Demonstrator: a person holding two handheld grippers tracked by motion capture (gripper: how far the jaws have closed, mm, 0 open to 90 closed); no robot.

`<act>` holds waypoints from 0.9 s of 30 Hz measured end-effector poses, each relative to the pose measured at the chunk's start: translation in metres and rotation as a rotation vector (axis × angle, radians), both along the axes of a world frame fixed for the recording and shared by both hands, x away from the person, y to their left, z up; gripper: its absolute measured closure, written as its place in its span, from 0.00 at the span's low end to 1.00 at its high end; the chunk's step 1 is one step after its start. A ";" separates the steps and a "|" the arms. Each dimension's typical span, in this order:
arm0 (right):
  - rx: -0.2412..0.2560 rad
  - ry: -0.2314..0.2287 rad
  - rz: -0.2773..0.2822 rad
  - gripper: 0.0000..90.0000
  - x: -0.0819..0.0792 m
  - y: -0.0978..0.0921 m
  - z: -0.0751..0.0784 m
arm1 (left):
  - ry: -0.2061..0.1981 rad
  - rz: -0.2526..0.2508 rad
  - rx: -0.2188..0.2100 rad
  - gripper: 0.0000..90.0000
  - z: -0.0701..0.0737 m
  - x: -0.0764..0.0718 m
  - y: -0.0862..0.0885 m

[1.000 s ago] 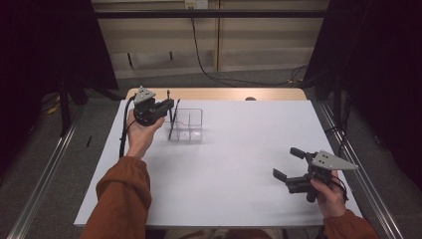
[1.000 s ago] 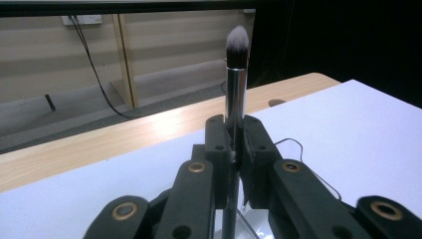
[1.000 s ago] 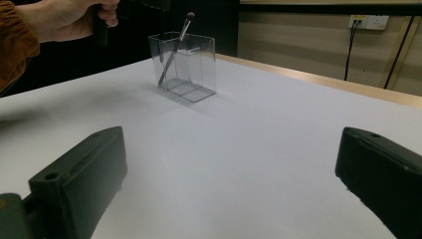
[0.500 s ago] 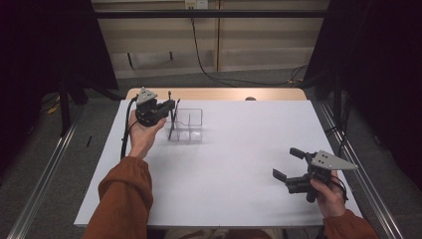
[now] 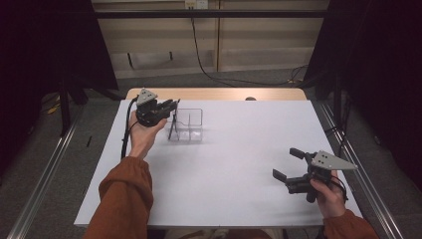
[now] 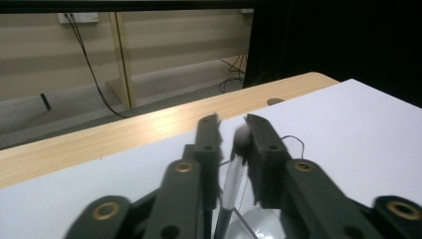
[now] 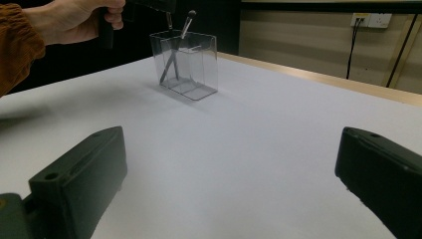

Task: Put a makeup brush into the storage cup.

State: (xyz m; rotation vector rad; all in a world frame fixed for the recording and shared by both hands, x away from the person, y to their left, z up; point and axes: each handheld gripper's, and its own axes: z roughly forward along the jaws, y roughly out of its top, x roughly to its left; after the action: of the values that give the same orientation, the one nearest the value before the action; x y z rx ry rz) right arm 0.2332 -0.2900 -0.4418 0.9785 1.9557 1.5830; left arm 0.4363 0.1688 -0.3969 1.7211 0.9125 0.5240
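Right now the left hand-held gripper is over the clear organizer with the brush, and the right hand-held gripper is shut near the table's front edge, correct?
Not quite: the right hand-held gripper is open, its jaws spread wide in the right gripper view. The rest holds: the left hand-held gripper is over the clear organizer with the brush.

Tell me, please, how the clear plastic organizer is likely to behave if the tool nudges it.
The clear organizer looks thin-walled and nearly empty, so it is probably light and would slide on the smooth white table. It stands taller than deep, so a high push may tip it. The brush leaning inside would likely rattle or shift.
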 end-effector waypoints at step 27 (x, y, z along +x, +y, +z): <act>0.006 0.002 -0.007 0.00 0.001 -0.004 -0.001 | -0.016 0.047 -0.009 0.08 0.002 -0.003 0.001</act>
State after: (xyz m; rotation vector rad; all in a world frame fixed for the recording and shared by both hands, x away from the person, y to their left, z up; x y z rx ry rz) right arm 0.2339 -0.2939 -0.4432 0.9877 1.9482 1.5853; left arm 0.4332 0.1703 -0.3953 1.6886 0.9443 0.5634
